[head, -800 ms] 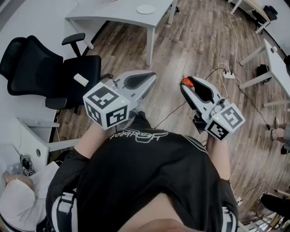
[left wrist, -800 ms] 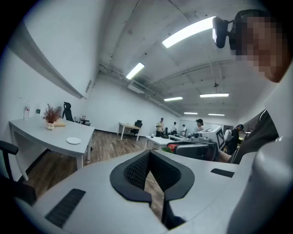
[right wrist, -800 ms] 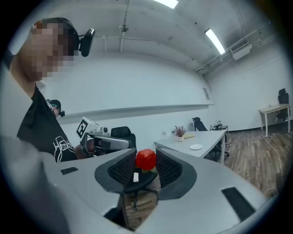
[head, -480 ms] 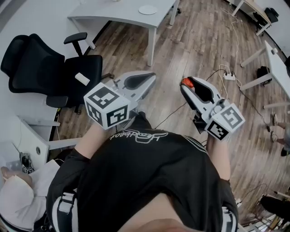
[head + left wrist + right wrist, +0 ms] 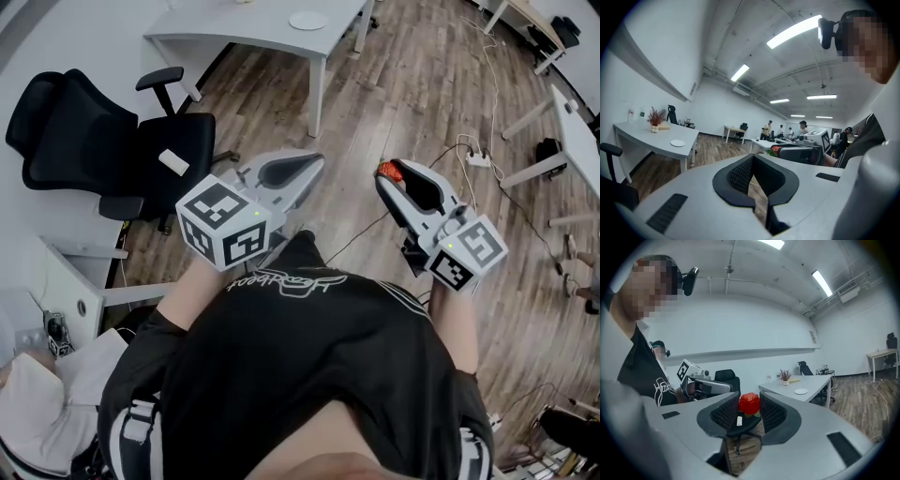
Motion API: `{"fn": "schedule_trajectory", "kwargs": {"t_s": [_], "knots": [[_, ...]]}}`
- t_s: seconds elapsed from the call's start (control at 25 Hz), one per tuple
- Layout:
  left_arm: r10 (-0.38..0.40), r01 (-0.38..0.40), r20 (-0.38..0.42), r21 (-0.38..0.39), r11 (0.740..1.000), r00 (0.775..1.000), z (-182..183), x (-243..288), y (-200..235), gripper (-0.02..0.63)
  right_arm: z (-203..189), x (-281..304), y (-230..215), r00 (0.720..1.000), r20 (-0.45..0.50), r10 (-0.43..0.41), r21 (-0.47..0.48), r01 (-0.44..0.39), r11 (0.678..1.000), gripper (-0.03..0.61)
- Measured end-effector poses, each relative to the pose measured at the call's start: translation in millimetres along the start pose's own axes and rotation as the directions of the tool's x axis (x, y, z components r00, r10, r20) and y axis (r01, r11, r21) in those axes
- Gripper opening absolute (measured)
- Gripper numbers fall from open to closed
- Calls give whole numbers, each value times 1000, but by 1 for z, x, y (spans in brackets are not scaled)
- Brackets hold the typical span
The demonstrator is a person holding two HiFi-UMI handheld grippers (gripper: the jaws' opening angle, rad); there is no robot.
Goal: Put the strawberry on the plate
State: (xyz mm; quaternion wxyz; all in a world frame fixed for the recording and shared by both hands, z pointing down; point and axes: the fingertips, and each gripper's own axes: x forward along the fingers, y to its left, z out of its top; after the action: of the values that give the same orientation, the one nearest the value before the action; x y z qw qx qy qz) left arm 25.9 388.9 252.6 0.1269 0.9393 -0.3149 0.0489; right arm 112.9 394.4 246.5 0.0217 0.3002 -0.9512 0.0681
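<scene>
Strawberry (image 5: 385, 170) clamped in right gripper (image 5: 750, 409) — right of centre, head view.
Left gripper (image 5: 316, 162) closed, empty — plate (image 5: 307, 20) on desk (image 5: 234, 28), top centre.

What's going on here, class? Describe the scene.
A person holds a gripper in each hand. The right gripper is clamped on the strawberry; the left gripper is shut and empty. The plate sits on a grey desk ahead, apart from both grippers.
</scene>
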Motion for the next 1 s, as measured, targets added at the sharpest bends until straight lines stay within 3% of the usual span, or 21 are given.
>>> {"fn": "schedule_trajectory", "kwargs": {"t_s": [0.52,0.84,1.0], "knots": [[-5,5,-5,-7,1000,1000,-4,36,40,8,-11,32,-42,1000,-8,-10,1,10,1000,132],[-10,10,-15,-44,999,1000,0,80,99,8,-17,72,-103,999,-35,-14,34,16,999,132],[-7,5,-37,-59,998,999,11,110,149,8,-14,110,-146,999,-48,-10,52,12,999,132]]}}
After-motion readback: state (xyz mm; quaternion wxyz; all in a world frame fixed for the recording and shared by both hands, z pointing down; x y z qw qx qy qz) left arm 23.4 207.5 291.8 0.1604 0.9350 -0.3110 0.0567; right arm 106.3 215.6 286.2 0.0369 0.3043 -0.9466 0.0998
